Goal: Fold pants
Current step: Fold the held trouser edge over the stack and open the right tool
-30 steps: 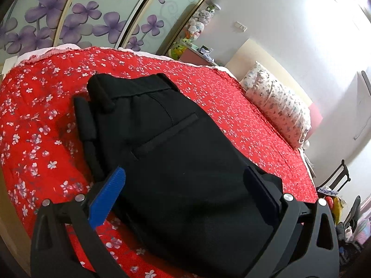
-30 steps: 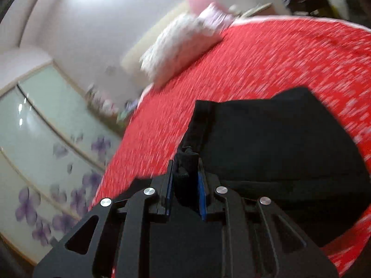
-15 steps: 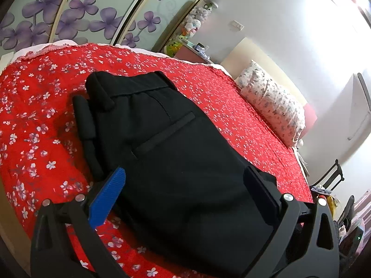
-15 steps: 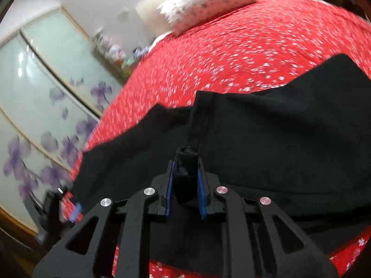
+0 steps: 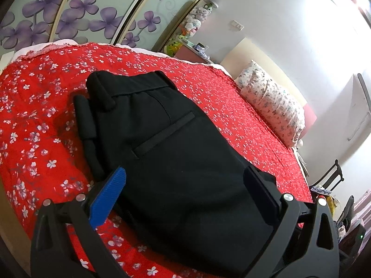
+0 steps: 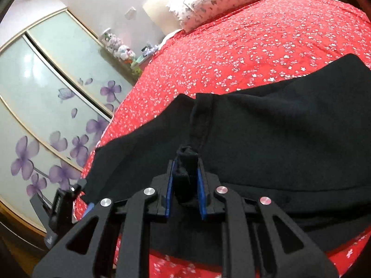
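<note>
Pants black, unlabelled; left gripper fingers spread empty, right gripper fingers pinching fabric.

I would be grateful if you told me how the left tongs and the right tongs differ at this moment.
The left tongs stand wide open over the black pants, gripping nothing; the right tongs are clamped on a bunched fold of them. The left fingers sit far apart, one at each side of the pants, while the right fingers sit close together. Both have black frames and blue pads, above the red floral bedspread.
</note>
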`<state>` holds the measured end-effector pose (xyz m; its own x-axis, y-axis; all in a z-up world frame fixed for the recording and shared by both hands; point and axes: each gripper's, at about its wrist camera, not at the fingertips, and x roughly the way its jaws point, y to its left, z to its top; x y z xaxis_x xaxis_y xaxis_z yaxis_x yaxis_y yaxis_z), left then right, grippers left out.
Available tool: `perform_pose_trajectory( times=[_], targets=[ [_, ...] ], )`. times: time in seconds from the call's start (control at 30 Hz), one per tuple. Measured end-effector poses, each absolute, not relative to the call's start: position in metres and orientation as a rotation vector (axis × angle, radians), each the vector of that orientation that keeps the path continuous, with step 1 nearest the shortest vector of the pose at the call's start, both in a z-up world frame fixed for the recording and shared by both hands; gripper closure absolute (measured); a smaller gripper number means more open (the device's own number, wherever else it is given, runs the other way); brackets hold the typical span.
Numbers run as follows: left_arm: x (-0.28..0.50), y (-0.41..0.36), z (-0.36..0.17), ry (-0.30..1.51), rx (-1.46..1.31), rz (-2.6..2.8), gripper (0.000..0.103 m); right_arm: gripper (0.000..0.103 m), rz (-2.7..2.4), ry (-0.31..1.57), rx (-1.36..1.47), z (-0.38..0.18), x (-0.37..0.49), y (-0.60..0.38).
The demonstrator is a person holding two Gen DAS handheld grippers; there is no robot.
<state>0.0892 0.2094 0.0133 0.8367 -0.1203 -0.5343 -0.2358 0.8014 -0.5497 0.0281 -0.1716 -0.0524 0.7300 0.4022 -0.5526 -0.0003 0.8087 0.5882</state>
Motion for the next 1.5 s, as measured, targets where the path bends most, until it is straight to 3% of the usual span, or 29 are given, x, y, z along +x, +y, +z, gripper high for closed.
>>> perform_pose_trajectory(
  times=[0.2, 0.27, 0.33, 0.37, 0.47, 0.57, 0.73, 0.8, 0.9, 0.97, 1.2, 1.5],
  targets=[
    [0.089, 0.209, 0.014, 0.579, -0.654, 0.059, 0.002, 0.082, 0.205, 0.829, 0.427, -0.065, 0.044, -0.145],
    [0.087, 0.211, 0.015, 0.568, -0.676, 0.043, 0.002, 0.072, 0.22, 0.822, 0.327, -0.065, 0.037, -0.135],
    [0.086, 0.214, 0.016, 0.549, -0.707, 0.028, 0.002, 0.045, 0.274, 0.828, 0.356, -0.058, 0.033, -0.134],
    [0.084, 0.217, 0.016, 0.535, -0.727, 0.022, 0.002, 0.042, 0.301, 0.821, 0.402, -0.054, 0.032, -0.136],
    [0.081, 0.221, 0.016, 0.513, -0.768, 0.014, 0.002, 0.04, 0.36, 0.792, 0.51, -0.048, 0.032, -0.14],
    [0.079, 0.224, 0.017, 0.501, -0.785, 0.008, 0.002, 0.037, 0.383, 0.901, 0.559, -0.069, 0.042, -0.137],
    [0.072, 0.234, 0.02, 0.453, -0.814, -0.001, 0.002, 0.037, 0.503, 0.923, 0.639, -0.064, 0.026, -0.157],
    [0.069, 0.24, 0.019, 0.435, -0.842, -0.013, 0.002, 0.036, 0.536, 0.89, 0.633, -0.059, 0.012, -0.169],
    [0.064, 0.25, 0.017, 0.437, -0.896, -0.048, 0.002, 0.023, 0.479, 0.763, 0.494, -0.044, -0.015, -0.189],
    [0.057, 0.261, 0.014, 0.437, -0.951, -0.053, 0.002, 0.022, 0.469, 0.687, 0.456, -0.042, -0.03, -0.205],
    [0.064, 0.298, 0.0, 0.567, -1.131, -0.063, 0.002, 0.022, 0.517, 0.641, 0.68, -0.062, -0.031, -0.248],
    [0.111, 0.33, 0.004, 0.693, -1.11, 0.007, 0.002, 0.022, 0.548, 0.622, 0.619, -0.053, -0.035, -0.244]
  ],
)
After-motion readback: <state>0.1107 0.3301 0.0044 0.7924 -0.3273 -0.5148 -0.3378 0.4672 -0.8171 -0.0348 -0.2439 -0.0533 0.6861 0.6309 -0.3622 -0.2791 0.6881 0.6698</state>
